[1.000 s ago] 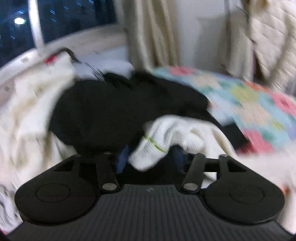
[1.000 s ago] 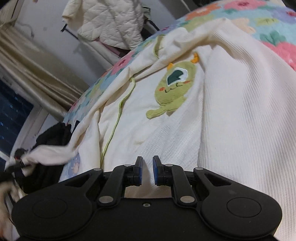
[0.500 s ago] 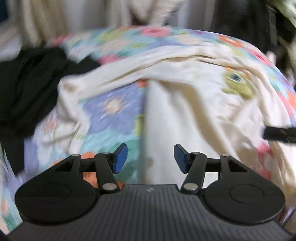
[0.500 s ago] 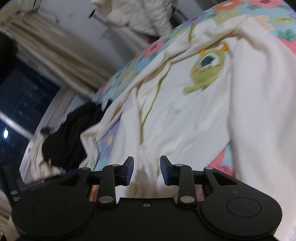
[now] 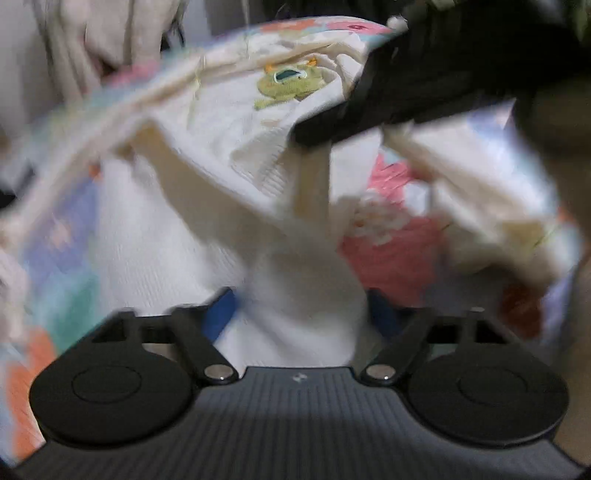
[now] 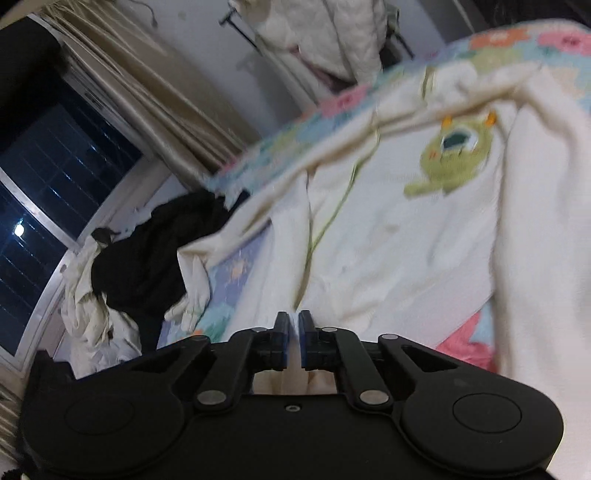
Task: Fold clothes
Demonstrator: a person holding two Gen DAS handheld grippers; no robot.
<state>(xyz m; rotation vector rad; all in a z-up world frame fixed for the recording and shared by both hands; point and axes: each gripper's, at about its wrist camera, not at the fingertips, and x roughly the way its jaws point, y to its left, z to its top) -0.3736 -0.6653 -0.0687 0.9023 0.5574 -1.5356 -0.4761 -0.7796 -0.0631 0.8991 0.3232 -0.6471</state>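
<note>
A cream ribbed garment [image 6: 406,236] with a green monster patch [image 6: 454,155] lies spread over the floral bedspread [image 6: 332,103]. My right gripper [image 6: 293,332] is shut on a fold of its near edge. In the blurred left wrist view the same cream garment [image 5: 295,295] fills the gap between the wide-apart blue pads [image 5: 221,310] of my left gripper [image 5: 301,314], which is open. The patch [image 5: 288,83] shows beyond it. The right gripper's black body [image 5: 424,74] lifts cloth at upper right.
A heap of black clothes [image 6: 147,251] and pale crumpled fabric [image 6: 92,306] lies at the bed's left end under the dark window [image 6: 37,184]. Beige curtains [image 6: 147,92] and a quilted cream jacket [image 6: 332,33] hang behind. Pink bedspread patches [image 5: 391,247] show beside the garment.
The left gripper swung away from the black heap, let go of the white cuff, and now straddles the cream garment. The right gripper opened briefly, then shut on the garment's edge.
</note>
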